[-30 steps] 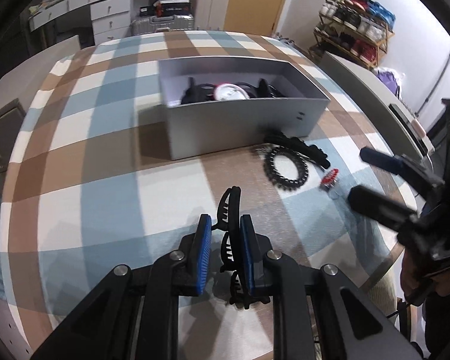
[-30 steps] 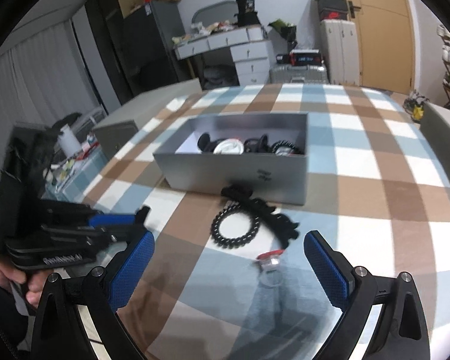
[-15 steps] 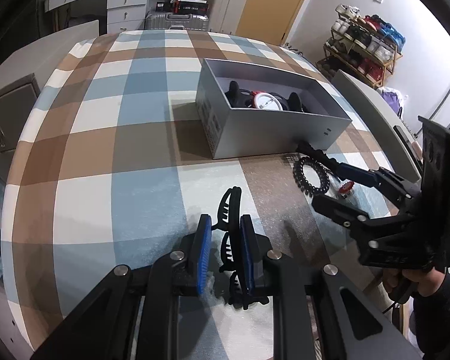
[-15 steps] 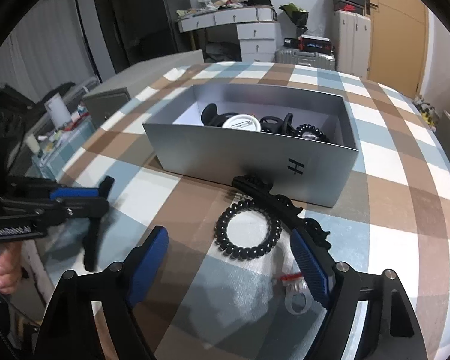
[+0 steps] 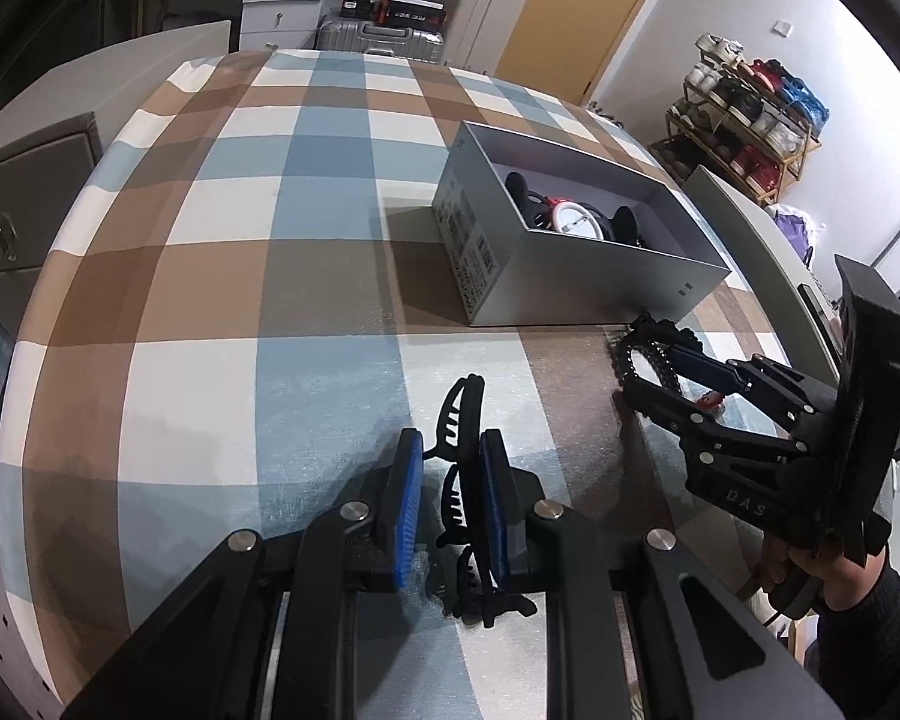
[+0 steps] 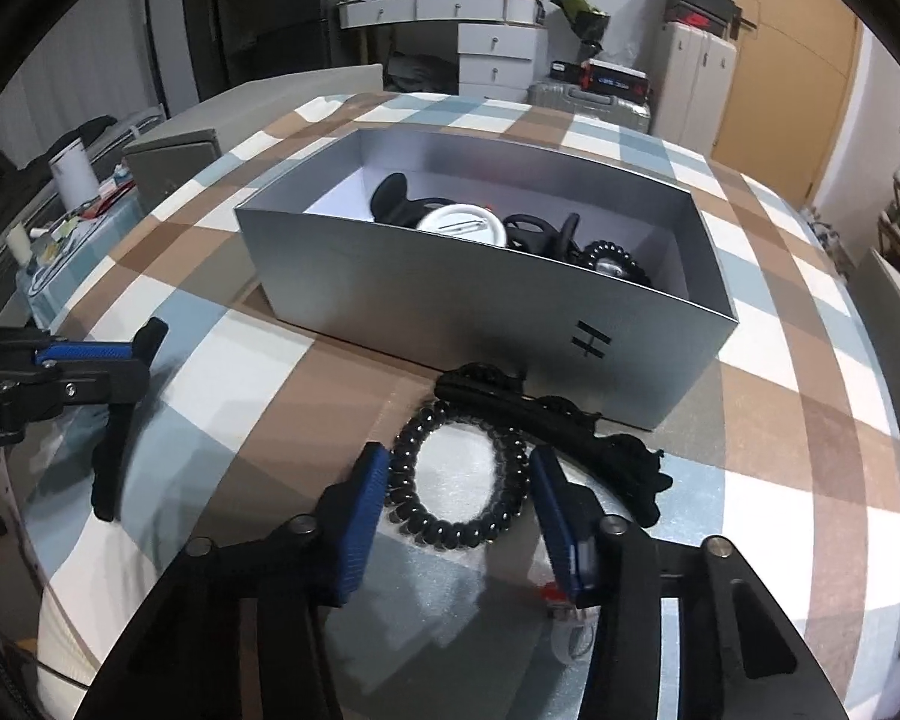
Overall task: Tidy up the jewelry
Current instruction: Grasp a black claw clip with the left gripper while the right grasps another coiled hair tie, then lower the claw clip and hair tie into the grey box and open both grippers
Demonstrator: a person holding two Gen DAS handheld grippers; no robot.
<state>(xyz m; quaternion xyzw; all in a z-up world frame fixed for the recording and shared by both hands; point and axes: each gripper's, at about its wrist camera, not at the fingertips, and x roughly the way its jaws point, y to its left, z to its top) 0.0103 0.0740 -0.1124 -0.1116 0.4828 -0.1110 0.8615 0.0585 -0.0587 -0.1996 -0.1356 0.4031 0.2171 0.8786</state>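
Note:
My left gripper [image 5: 450,480] is shut on a black claw hair clip [image 5: 465,414], held just above the checked tablecloth; from the right wrist view the clip [image 6: 111,456] hangs from it at the left. My right gripper [image 6: 459,468] is low over the cloth, its jaws closing around a black spiral hair tie [image 6: 450,531] that lies flat between the blue pads and is not squeezed. A long black clip [image 6: 570,426] lies just behind the tie. The open grey box [image 6: 450,300] stands beyond, with a white round item [image 6: 462,219], black clips and another spiral tie [image 6: 609,255] inside.
A small red and clear piece [image 6: 561,612] lies under my right finger. A hand [image 5: 810,570] holds the right gripper at the table's right edge. A grey cabinet [image 5: 24,198] stands left of the table, and a white bench [image 5: 750,228] runs along the right.
The right gripper came down and forward over the spiral hair tie, and its jaws narrowed from wide to close beside it. The left gripper shifted sideways, still holding the claw clip.

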